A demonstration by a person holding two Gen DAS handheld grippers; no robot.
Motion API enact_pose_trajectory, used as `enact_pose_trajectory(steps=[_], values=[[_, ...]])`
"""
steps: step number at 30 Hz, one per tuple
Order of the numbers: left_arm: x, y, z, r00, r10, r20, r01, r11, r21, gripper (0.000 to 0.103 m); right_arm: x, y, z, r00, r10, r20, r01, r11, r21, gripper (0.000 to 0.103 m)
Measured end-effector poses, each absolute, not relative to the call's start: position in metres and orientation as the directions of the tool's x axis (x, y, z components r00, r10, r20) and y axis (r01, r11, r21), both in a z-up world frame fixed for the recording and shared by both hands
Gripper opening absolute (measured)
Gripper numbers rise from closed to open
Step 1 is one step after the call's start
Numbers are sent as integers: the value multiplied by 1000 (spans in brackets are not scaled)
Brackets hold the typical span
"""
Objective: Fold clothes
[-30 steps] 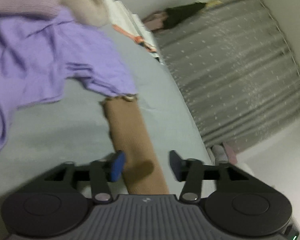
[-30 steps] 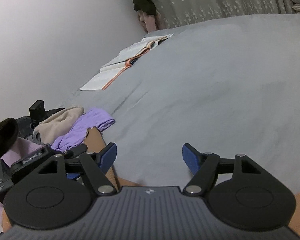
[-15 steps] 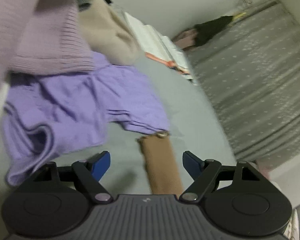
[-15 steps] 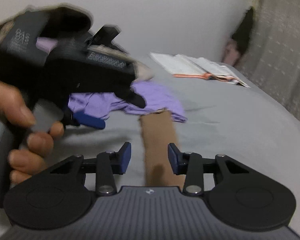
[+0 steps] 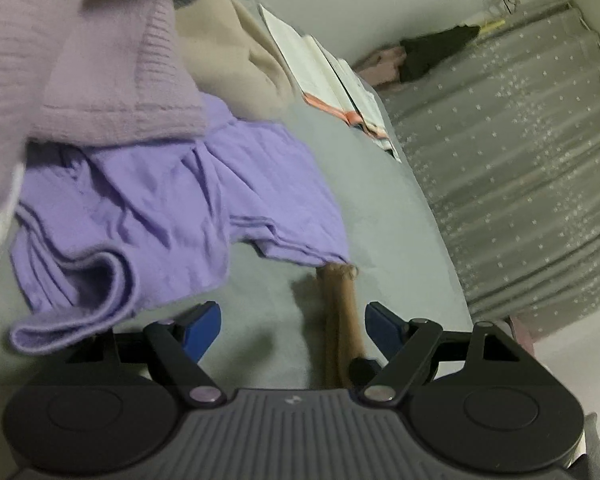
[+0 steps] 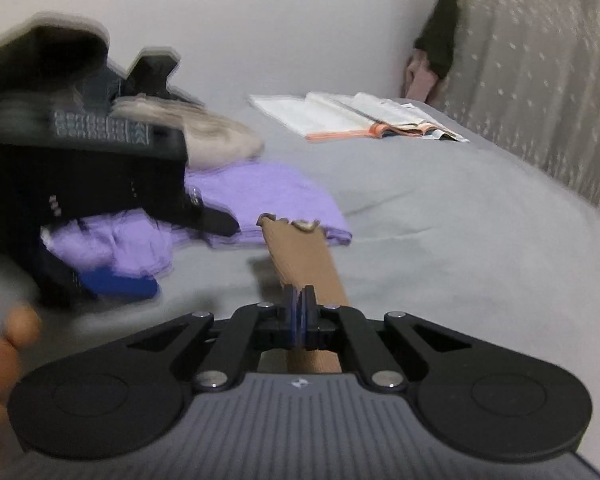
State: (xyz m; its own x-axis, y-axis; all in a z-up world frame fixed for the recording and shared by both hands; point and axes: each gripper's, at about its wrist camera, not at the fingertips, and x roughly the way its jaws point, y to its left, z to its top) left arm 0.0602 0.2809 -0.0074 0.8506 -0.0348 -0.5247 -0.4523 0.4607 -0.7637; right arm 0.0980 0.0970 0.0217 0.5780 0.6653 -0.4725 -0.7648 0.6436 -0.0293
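Your brown sleeve (image 6: pixel 304 256) runs lengthwise away from you over the bed (image 6: pixel 460 232); right fingers (image 6: pixel 299 312) pinch it, left fingers (image 5: pixel 293 326) gape wide.

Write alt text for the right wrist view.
The right gripper is shut on a tan strip of cloth lying on a grey bed. Purple clothes and the blurred left gripper are at left, an open book beyond.

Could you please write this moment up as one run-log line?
task: fold clothes | right gripper: shut on brown garment | left gripper: open, holding nothing | purple garment: unfolded on bed
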Motion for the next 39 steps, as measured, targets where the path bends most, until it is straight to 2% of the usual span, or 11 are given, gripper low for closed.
enact_pose_trajectory(steps=[8, 9, 12, 13, 18, 22, 24, 30, 33, 36, 39], values=[[68, 283, -13, 864, -98, -495, -404, 454, -794, 78, 72, 96, 19, 513, 715, -475, -803, 595, 27, 2], [68, 282, -12, 860, -90, -503, -409, 470, -783, 72, 67, 96, 19, 510, 718, -473, -806, 591, 27, 2], [69, 280, -12, 856, -79, -511, -406, 510, -758, 17, 65, 94, 19, 488, 735, -471, -812, 580, 64, 2], [69, 279, -12, 852, -79, -518, -411, 512, -754, 8, 66, 94, 19, 481, 738, -473, -815, 576, 70, 2], [66, 276, -10, 851, -53, -522, -409, 557, -723, 3, 74, 85, 23, 394, 770, -502, -845, 518, 132, 7], [61, 277, -4, 852, -13, -523, -424, 569, -705, 3, 90, 45, 48, 432, 792, -431, -819, 545, 179, 38], [59, 279, -7, 844, 0, -536, -451, 539, -711, 3, 112, 36, 52, 451, 773, -446, -786, 581, 212, 39], [50, 275, -7, 821, 41, -569, -519, 469, -715, 3, 165, 72, 24, 356, 619, -701, -802, 587, 111, 38], [44, 270, -6, 804, 69, -590, -557, 434, -708, 3, 160, 91, 9, 316, 580, -751, -846, 531, 54, 38], [38, 269, -4, 796, 91, -599, -577, 413, -705, 3, 148, 101, 8, 312, 582, -751, -874, 485, 12, 5], [32, 271, -3, 793, 112, -599, -591, 383, -710, 3, 138, 109, 11, 377, 563, -735, -874, 478, -82, 2]])
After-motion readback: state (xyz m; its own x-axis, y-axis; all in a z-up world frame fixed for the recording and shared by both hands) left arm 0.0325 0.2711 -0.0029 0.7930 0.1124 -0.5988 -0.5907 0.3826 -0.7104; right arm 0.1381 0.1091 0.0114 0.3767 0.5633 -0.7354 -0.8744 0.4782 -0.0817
